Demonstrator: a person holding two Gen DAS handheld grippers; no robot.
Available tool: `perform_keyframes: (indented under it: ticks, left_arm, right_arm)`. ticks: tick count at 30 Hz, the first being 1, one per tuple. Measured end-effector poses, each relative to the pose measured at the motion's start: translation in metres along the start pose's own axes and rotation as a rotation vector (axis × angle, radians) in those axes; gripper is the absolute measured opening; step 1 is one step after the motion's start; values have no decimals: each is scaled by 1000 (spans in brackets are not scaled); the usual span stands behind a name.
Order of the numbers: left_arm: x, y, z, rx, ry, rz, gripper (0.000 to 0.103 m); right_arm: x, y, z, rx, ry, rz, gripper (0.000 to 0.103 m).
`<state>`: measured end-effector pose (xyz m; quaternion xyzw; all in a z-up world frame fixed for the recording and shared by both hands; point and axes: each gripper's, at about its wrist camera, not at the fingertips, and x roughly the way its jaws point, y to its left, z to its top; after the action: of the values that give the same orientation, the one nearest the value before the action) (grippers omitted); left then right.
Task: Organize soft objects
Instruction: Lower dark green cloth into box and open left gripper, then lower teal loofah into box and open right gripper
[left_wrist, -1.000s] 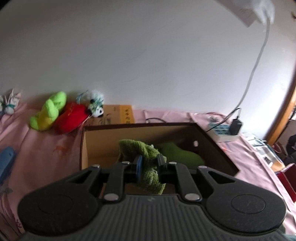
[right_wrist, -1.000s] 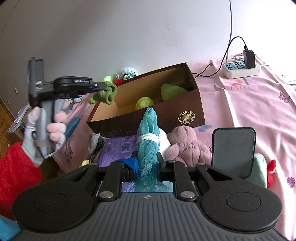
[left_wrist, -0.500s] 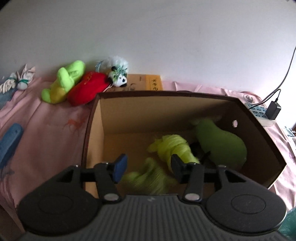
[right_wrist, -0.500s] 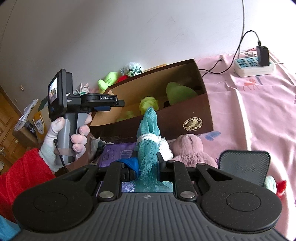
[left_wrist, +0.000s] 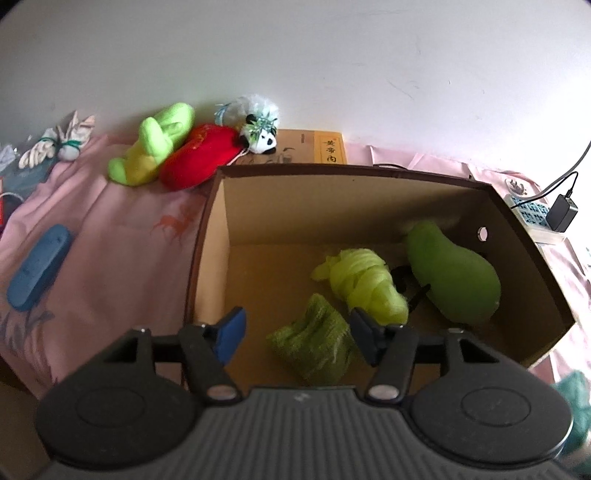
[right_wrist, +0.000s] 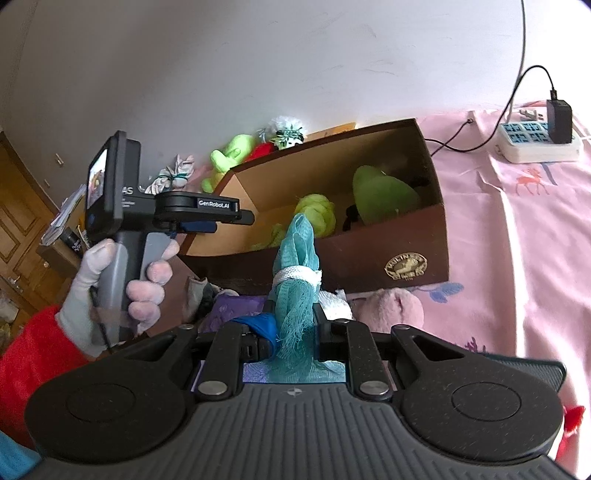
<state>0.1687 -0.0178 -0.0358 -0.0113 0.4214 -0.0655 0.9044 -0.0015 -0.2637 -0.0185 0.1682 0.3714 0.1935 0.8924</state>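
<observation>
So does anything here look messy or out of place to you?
Nothing is spilled or broken. The cardboard box holds only three green soft things, while other toys lie outside it: a red cushion and a panda by the wall, and a pink plush in front.

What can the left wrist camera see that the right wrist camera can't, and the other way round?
Only the left wrist view shows the flat blue oblong object on the pink cloth, and the open left gripper head-on above the dark green knitted bundle.

Only the right wrist view shows the right gripper shut on a teal mesh cloth bundle, the pink plush toy and the gloved hand.

Both show the brown cardboard box, the yellow-green yarn bundle and the white power strip.
</observation>
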Motion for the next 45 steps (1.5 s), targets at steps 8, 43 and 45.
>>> perform_keyframes:
  ticks: [8,43,45]
  left_arm:
    - [-31,-8,1,16,-22,40,63]
    - [-57,17,-22,-92,-8,218,63]
    - [-57,17,-23,-96,-7,226,63]
  right_arm:
    - [6,5,19,-8,-56,28,0]
    - [111,-16,71,-17,-65,-126,10]
    - [107,-18,71,6,-67,-116,10]
